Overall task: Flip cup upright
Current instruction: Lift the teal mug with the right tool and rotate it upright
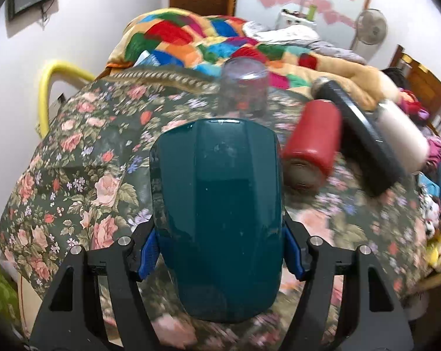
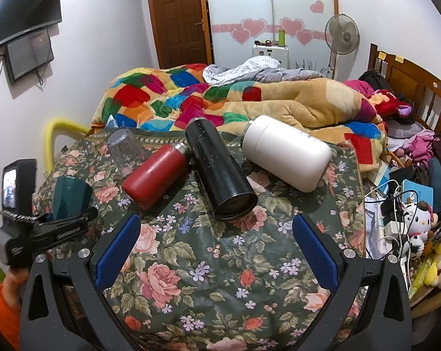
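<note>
A dark teal cup [image 1: 217, 204] fills the middle of the left wrist view, held between the blue pads of my left gripper [image 1: 219, 251], which is shut on its sides. In the right wrist view the same cup [image 2: 70, 193] sits at the left with the left gripper [image 2: 56, 228] clamped on it, just above the floral tablecloth [image 2: 191, 263]. My right gripper [image 2: 217, 248] is open and empty, low over the cloth near the front edge.
A clear glass [image 2: 125, 149] stands upside down at the back left. A red flask [image 2: 156, 172], a black flask [image 2: 220, 169] and a white flask [image 2: 287, 152] lie on their sides mid-table. A quilted bed lies behind; cluttered toys and cables [image 2: 407, 222] sit right.
</note>
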### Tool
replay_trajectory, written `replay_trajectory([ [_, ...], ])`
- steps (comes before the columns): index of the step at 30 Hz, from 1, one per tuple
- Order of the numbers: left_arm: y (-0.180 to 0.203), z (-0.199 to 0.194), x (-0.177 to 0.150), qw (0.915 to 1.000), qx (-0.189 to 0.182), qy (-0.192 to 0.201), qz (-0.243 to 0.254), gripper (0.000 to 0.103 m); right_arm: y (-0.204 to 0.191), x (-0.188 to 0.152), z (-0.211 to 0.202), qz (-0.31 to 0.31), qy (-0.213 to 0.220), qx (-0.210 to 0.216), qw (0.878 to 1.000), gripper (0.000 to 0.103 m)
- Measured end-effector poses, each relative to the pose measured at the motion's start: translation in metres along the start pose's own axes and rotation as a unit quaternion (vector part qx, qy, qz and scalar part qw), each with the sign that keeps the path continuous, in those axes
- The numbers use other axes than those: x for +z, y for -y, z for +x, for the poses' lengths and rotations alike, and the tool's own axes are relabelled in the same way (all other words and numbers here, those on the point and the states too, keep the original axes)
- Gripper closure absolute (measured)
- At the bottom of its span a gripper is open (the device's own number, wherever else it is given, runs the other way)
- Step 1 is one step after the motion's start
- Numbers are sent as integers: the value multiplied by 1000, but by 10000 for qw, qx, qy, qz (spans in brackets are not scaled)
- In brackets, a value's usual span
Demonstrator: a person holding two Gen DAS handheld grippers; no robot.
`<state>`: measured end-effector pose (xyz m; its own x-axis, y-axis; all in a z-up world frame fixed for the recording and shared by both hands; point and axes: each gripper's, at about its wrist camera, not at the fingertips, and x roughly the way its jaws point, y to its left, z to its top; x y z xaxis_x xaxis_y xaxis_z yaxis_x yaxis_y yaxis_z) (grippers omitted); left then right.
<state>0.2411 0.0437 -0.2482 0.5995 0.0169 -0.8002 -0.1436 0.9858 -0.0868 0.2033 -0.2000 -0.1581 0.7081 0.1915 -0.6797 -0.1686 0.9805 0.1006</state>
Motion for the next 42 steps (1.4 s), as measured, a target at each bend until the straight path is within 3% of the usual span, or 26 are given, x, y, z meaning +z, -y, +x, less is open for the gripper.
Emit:
replay_trajectory([
  [7, 57, -18, -9, 9977, -481, 28, 472, 34, 16, 0, -26, 96, 276, 25, 9996, 0],
  [14, 116, 6, -25, 9910, -977, -338, 845, 34, 37, -5, -37, 269, 338, 11, 9991, 0],
  [19, 147, 32, -31, 9856, -1039, -655, 1161, 34, 48, -11, -35, 402, 256, -5, 9989, 0],
  [35, 162, 49, -40, 9798, -960, -868, 1527, 34, 53, -16, -29, 407, 94, -20, 9991, 0],
  [42, 151, 38, -47, 9778, -1235, -1018, 1352, 30, 49, -14, -43, 358, 178, -92, 9992, 0],
])
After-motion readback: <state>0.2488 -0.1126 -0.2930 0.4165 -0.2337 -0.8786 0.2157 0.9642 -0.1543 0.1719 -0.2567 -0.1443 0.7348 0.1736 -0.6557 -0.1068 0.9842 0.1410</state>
